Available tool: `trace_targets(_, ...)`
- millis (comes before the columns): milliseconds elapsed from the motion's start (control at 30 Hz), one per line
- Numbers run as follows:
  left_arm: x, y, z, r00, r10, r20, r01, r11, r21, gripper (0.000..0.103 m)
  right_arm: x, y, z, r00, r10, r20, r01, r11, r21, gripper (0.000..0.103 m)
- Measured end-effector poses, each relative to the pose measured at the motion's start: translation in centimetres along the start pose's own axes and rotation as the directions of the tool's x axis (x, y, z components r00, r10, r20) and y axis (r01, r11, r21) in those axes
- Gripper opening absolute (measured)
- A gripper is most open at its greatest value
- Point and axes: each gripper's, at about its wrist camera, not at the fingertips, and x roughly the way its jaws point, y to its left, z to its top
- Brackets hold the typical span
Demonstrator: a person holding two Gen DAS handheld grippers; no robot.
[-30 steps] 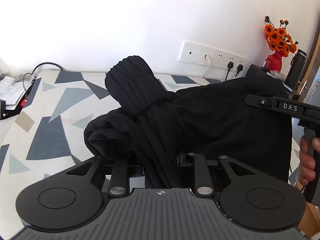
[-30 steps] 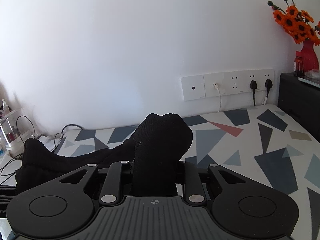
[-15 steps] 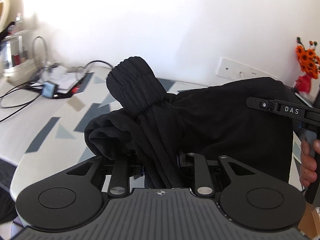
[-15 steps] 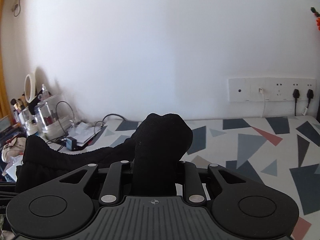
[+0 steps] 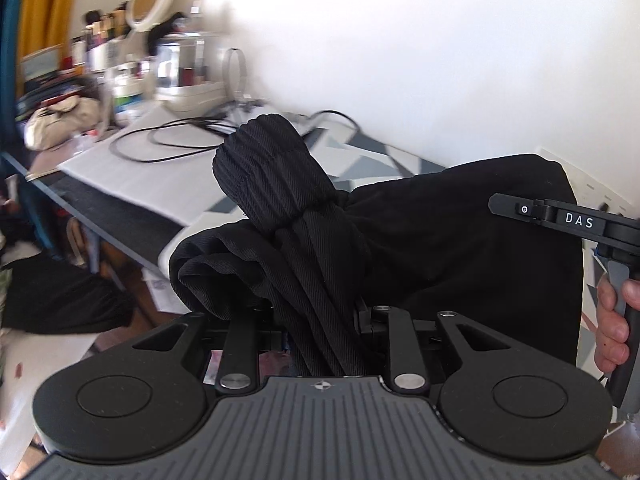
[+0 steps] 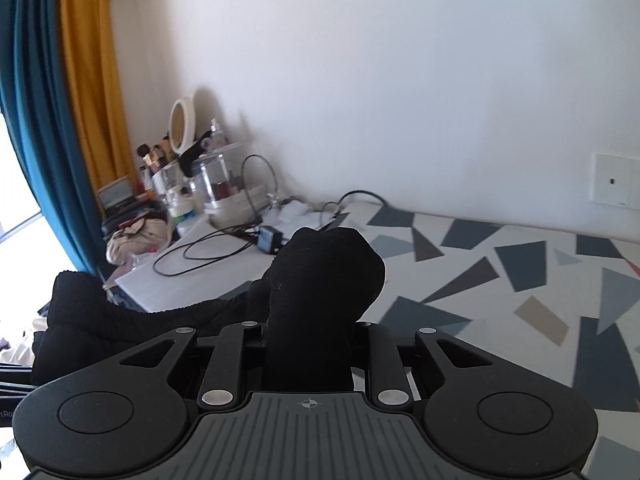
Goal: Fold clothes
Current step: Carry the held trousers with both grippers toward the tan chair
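A black garment (image 5: 460,240) hangs stretched between my two grippers above the table. My left gripper (image 5: 320,320) is shut on a bunched, ribbed part of it, and a ribbed cuff (image 5: 272,176) sticks up past the fingers. In the right wrist view my right gripper (image 6: 308,332) is shut on another bunch of the same black garment (image 6: 324,272), which trails off to the left. The fingertips of both grippers are hidden by cloth. At the right edge of the left wrist view a hand (image 5: 612,320) holds the right gripper's handle.
The table (image 6: 500,272) has a white cover with grey and blue triangles. At its left end lie black cables (image 6: 208,252), a round mirror (image 6: 180,124) and jars. Blue and yellow curtains (image 6: 80,100) hang far left. A dark cloth heap (image 5: 60,300) lies on the floor.
Both views have swung left: the orange flowers and most wall sockets left the frame, while the cluttered table end and curtains came in. Both grips on the garment are unchanged.
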Motion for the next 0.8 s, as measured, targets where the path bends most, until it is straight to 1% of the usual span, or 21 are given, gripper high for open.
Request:
trace_targets(100, -2.0, 3.2, -0.3, 0.998, 0.061, 0.018, -0.06, 0.997, -0.054, 0.026, 1.7, 4.0, 0.5, 0.997, 0.069, -0.016, -0.069, 0.997, -0.038, 0.019)
trace_targets(233, -5.1, 8.4, -1.1, 0.99, 0.137, 0.043, -0.131, 0.983, -0.126, 0.026, 4.0, 11.0, 1.0, 0.986, 0.162, -0.039, -0.165, 0.98, -0.107, 0.019)
trace_targets(333, -8.1, 12.8, -1.7, 0.979, 0.195, 0.06, -0.182, 0.968, -0.171, 0.026, 5.5, 17.2, 0.9, 0.973, 0.224, -0.057, -0.23, 0.963, -0.143, 0.019)
trace_targets(433, -11.4, 17.3, -2.6, 0.963, 0.261, 0.074, -0.239, 0.945, -0.222, 0.026, 6.7, 23.9, 0.3, 0.954, 0.288, -0.087, -0.299, 0.938, -0.172, 0.019)
trace_targets(500, -13.6, 20.3, -3.3, 0.948, 0.308, 0.076, -0.28, 0.926, -0.252, 0.026, 7.6, 28.8, -0.2, 0.936, 0.334, -0.111, -0.35, 0.917, -0.192, 0.019)
trace_targets(567, -15.5, 23.0, -4.0, 0.93, 0.36, 0.075, -0.328, 0.904, -0.275, 0.026, 8.4, 33.5, -1.0, 0.913, 0.384, -0.139, -0.406, 0.89, -0.206, 0.019)
trace_targets(700, -19.2, 27.8, -5.6, 0.887, 0.458, 0.06, -0.415, 0.847, -0.333, 0.026, 9.9, 42.1, -2.9, 0.86, 0.472, -0.191, -0.507, 0.834, -0.218, 0.019)
trace_targets(800, -21.7, 30.9, -6.7, 0.849, 0.526, 0.043, -0.475, 0.798, -0.372, 0.026, 10.9, 48.2, -4.6, 0.815, 0.531, -0.232, -0.575, 0.789, -0.217, 0.019)
